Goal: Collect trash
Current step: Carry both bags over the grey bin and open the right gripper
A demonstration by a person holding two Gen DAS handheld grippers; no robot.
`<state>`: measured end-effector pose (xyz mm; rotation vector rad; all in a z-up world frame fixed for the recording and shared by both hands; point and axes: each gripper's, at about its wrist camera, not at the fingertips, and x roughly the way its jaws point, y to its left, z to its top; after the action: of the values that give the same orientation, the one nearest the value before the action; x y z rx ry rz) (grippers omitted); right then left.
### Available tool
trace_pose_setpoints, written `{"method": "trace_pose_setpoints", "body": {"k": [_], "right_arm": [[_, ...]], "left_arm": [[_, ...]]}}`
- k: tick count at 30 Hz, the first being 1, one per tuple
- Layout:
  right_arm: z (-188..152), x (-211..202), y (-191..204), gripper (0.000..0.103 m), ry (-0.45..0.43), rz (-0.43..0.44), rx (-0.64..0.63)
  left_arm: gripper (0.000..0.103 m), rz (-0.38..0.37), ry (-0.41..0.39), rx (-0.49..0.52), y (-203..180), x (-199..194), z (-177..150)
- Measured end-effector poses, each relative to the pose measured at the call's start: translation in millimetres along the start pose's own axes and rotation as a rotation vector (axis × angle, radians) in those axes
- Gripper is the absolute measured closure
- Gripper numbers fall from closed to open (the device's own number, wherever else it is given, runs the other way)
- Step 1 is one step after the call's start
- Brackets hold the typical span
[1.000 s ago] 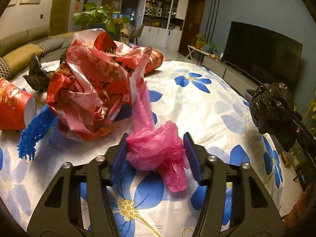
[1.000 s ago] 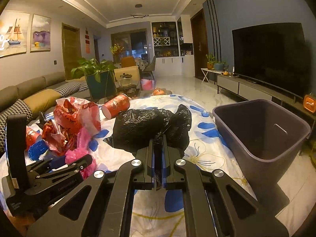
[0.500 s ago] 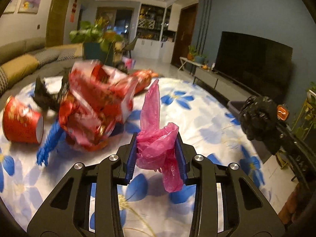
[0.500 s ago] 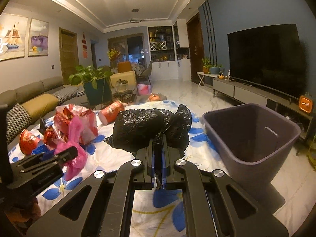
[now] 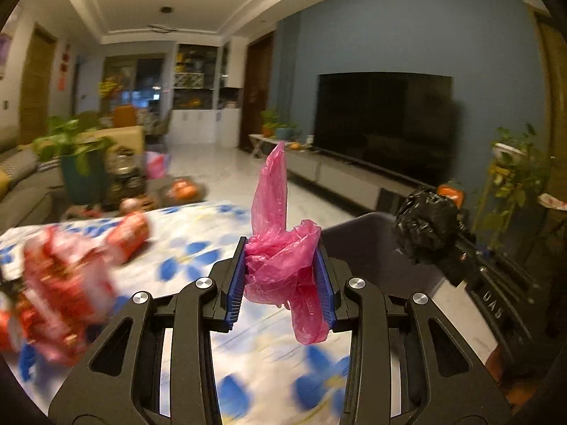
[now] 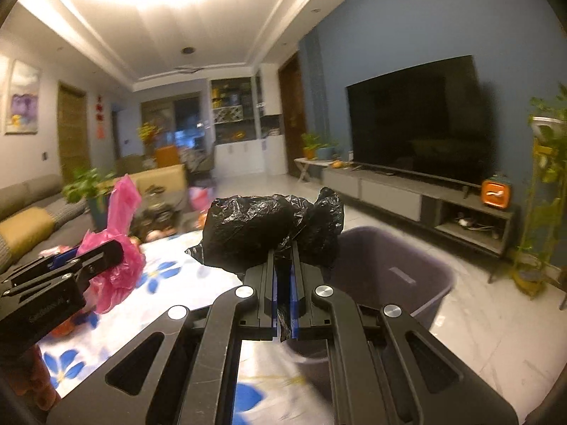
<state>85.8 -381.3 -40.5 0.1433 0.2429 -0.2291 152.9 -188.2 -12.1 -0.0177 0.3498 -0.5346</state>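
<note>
2 tongs are up in the air, and each one grips a piece of trash. The left tongs [image 5: 280, 279] squeeze a pink plastic bag [image 5: 280, 265] between their blue pads [image 5: 236, 283]. Their jaws have just been closing on it, and the pads now press on both sides of the bag. 1 long pink end stands up above the pads and another end hangs down below them. The right tongs [image 6: 282, 294] are shut tight on a thin bit of a black plastic bag [image 6: 255, 233]. The rest of the black bag bulges out in front of the tips, all crumpled and shiny.

A dark purple bin [image 6: 400, 269] stands on the floor, just to the right of the table [image 6: 177, 276]. The black bag is held above the near left rim of the bin. The pink bag is held to the left of the bin, over the table.

The table has a white cloth with blue flowers [image 5: 191, 251] on it. More trash lies on the table, far to the left of the bin: a blurry red and white wrapper [image 5: 63, 294] and a red paper cup [image 5: 129, 235] lying on its side.
</note>
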Motion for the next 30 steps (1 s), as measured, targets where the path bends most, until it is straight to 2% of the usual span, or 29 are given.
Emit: {"method": "trace_pose_setpoints", "body": {"k": [5,9,19,30], "right_arm": [[7.1,10.0,-29.5,0.097,-0.020,-0.060,0.020],[7.9,19.3,-43.3,0.097,-0.017,-0.081,0.032],[3.8,40.9,-59.7,0.097,-0.008,-0.089,0.049],[4.6,57.7,-66.5,0.097,0.021,-0.079,0.070]], "left_arm": [[0.068,-0.085,-0.016,0.016,-32.0,31.4,9.3],[0.068,-0.118,-0.018,0.031,-48.6,56.5,11.6],[0.068,-0.163,0.019,0.037,-60.4,99.5,10.1],[0.067,-0.180,0.060,0.037,-63.2,125.1,2.5]]}}
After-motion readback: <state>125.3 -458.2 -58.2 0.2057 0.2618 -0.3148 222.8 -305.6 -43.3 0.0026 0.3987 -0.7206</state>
